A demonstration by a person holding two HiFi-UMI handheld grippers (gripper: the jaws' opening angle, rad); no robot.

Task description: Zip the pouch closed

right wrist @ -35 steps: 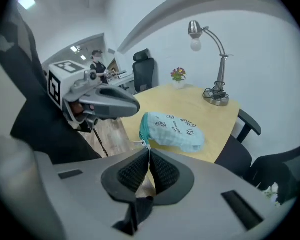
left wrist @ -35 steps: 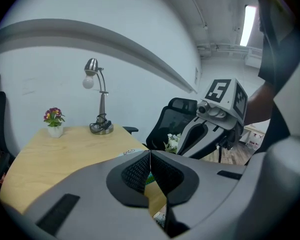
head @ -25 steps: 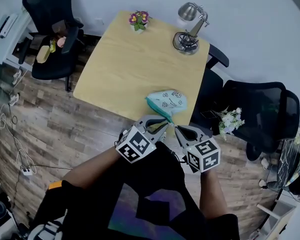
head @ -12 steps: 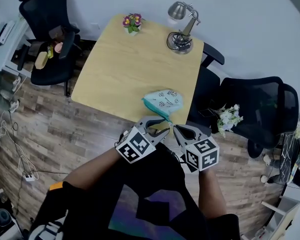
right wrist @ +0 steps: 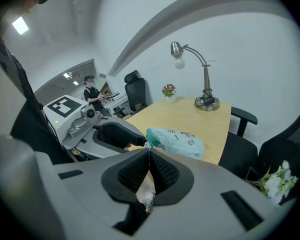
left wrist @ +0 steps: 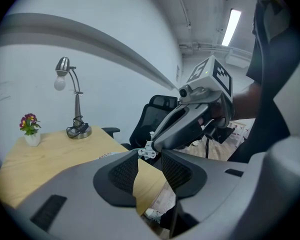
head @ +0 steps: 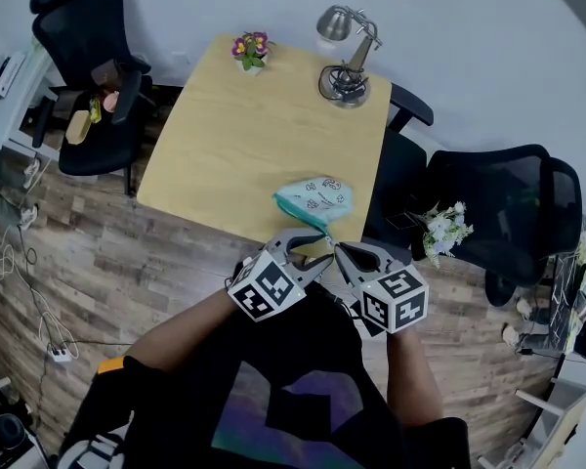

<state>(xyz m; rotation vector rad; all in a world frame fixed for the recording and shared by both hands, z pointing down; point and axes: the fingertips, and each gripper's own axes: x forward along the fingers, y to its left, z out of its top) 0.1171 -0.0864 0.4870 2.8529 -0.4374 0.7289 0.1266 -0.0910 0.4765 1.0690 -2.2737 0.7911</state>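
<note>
A teal pouch (head: pixel 313 200) with a dark print lies at the near edge of the wooden table (head: pixel 244 135). Its pointed near end faces both grippers. My right gripper (head: pixel 338 249) is shut on the small metal zipper pull (left wrist: pixel 146 152) at that end; in the right gripper view the pouch (right wrist: pixel 176 141) stretches away just beyond my right gripper (right wrist: pixel 148 150). My left gripper (head: pixel 320 249) sits close beside it on the left. In the left gripper view my left gripper (left wrist: pixel 149 160) has its jaws opening, with nothing between them.
A desk lamp (head: pixel 344 64) and a small flower pot (head: pixel 249 49) stand at the table's far edge. Black office chairs flank the table at the left (head: pixel 93 76) and right (head: pixel 498 213). White flowers (head: pixel 439 231) sit by the right chair. A person (right wrist: pixel 92 91) stands far off.
The left gripper's jaws stand wider apart than before and its tips have drawn back a little from the pouch's near end. The right gripper and the pouch have stayed put.
</note>
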